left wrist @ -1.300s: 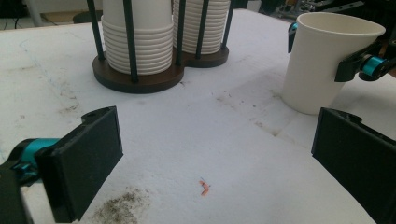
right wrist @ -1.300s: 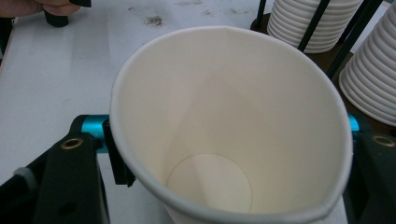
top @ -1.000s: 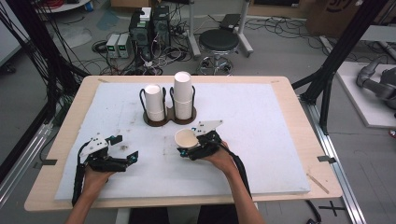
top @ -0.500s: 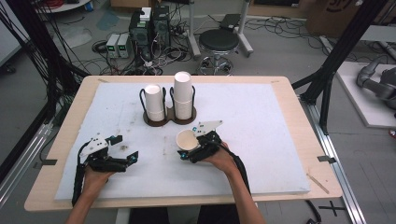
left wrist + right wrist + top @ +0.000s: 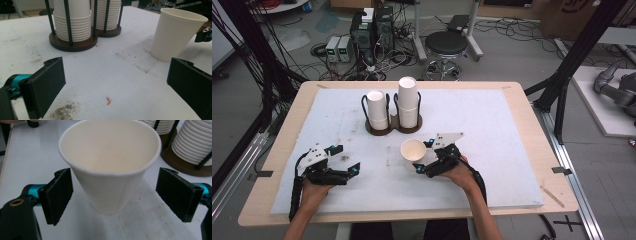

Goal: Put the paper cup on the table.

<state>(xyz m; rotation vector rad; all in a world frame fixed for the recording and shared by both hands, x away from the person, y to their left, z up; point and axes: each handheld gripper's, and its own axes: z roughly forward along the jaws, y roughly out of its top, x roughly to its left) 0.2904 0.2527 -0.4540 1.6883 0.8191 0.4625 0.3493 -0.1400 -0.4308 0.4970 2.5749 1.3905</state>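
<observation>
Cup time: a single white paper cup (image 5: 413, 150) stands upright on the white mat of the desk (image 5: 512, 125), near the middle of the high view, just below the dark wooden cup holder (image 5: 393, 125). That holder has two stacks of paper cups (image 5: 408, 102) standing in its black rods, well apart from the lone cup.

The right tool (image 5: 428, 159) sits at the cup's right side in the high view. Its jaws have just been opening, and now they stand wide. In the right gripper view the cup (image 5: 110, 165) is between the two black pads (image 5: 58, 195), but there is a gap on each side, so nothing is gripped. The cup stands on its own.

The left tool (image 5: 346, 159) rests on the mat at the lower left of the high view. Its jaws are wide apart too, with bare mat between them. In the left gripper view the lone cup (image 5: 177, 35) is at the upper right, far from its pads, and a tiny orange scrap (image 5: 108, 100) lies on the mat.

I think the step in hand is letting go of the cup after setting it down. The next move likely calls for pulling the right tool straight back, toward the bottom of the high view, without bumping the cup's thin wall. A light paper cup tips easily, so the pads should stay clear of it.
</observation>
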